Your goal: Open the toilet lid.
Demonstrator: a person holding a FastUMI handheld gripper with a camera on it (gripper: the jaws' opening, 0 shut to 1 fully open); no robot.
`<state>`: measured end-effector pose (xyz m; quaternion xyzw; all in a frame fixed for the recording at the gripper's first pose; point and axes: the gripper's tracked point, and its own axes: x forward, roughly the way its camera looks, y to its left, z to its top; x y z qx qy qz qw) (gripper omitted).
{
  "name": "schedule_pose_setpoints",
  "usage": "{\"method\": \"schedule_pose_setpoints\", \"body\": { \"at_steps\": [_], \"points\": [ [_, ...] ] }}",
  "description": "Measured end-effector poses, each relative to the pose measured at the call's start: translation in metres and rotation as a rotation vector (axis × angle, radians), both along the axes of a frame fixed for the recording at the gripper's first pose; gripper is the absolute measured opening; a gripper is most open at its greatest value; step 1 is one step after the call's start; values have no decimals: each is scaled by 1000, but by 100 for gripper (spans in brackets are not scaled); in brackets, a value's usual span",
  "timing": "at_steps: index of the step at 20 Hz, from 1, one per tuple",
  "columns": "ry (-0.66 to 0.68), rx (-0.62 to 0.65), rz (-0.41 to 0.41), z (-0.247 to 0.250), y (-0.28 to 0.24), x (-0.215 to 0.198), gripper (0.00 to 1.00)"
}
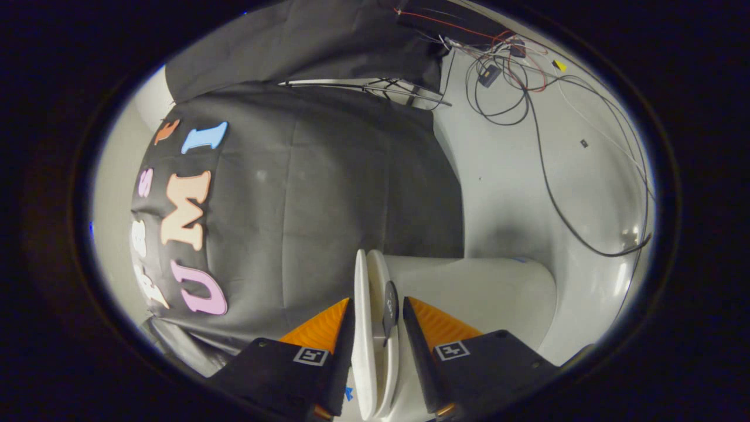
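Observation:
The view is rolled onto its side. The white toilet lid point(361, 293) shows edge-on as a thin slab, with a second white slab point(379, 281), probably the seat, right against it. A small dark tab point(391, 308) sits on that stack's edge. My gripper point(377, 302) straddles the stack, one finger against the lid side and the other against the tab side, so it looks shut on the lid's edge. The rounded white toilet body point(486, 293) runs away beyond the fingers on the tab side.
A black cloth wall point(328, 193) hangs close behind the lid. Loose black and red cables point(527, 105) trail over the white floor point(515, 187) past the toilet. Thin metal stand legs point(375, 88) rest at the cloth's far end.

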<state>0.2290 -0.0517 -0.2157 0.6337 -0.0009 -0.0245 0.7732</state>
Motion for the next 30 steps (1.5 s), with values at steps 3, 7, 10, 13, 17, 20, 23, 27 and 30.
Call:
{"method": "schedule_pose_setpoints", "body": {
  "at_steps": [3,7,10,13,17,20,23,27,30],
  "points": [
    [-27,0,4,5,-3,4,44],
    [-26,-19,-3,9,-3,12,29],
    [26,-137,-23,13,-1,13,22],
    [8,-241,26,44,7,7,22],
    [-16,-370,58,85,24,7,22],
    [-74,-440,71,121,46,0,22],
    [-104,-523,83,159,78,-2,22],
    [-124,-662,119,213,134,-3,22],
    [-101,-776,142,241,173,0,22]
  ]
}}
